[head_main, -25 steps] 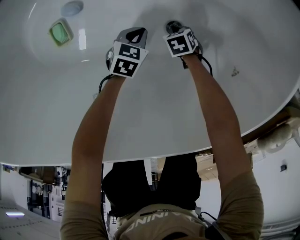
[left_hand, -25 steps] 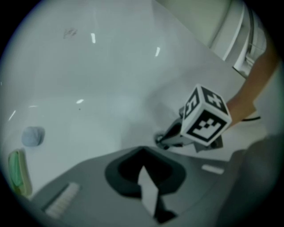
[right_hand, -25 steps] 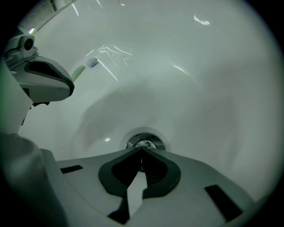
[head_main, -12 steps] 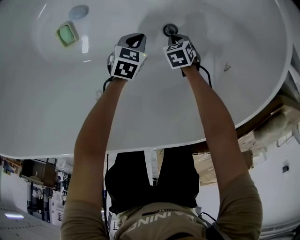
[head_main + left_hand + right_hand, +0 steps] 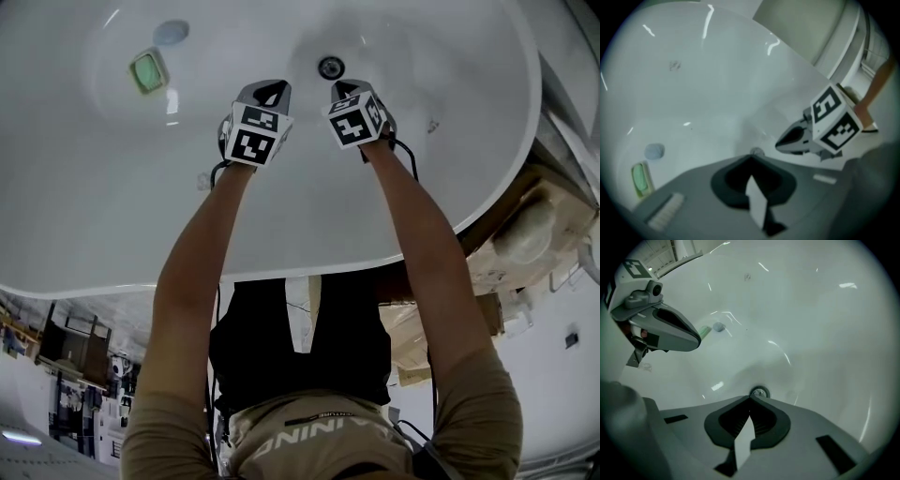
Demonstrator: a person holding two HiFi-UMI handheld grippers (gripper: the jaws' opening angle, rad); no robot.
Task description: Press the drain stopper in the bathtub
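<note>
Hovering low in the bathtub (image 5: 441, 178) with both tongs pinched shut and empty, the right gripper (image 5: 343, 91) is nearer, the drain stopper (image 5: 330, 67) lying just beyond its tips, the left gripper (image 5: 274, 92) alongside

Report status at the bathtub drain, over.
Left tongs shut, empty. Right tongs shut, empty, pointed at drain stopper, tips short of it. Nothing in between.

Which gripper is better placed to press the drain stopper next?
Right, likely. In the head view the right gripper sits close to the drain stopper; the left gripper is farther aside.
</note>
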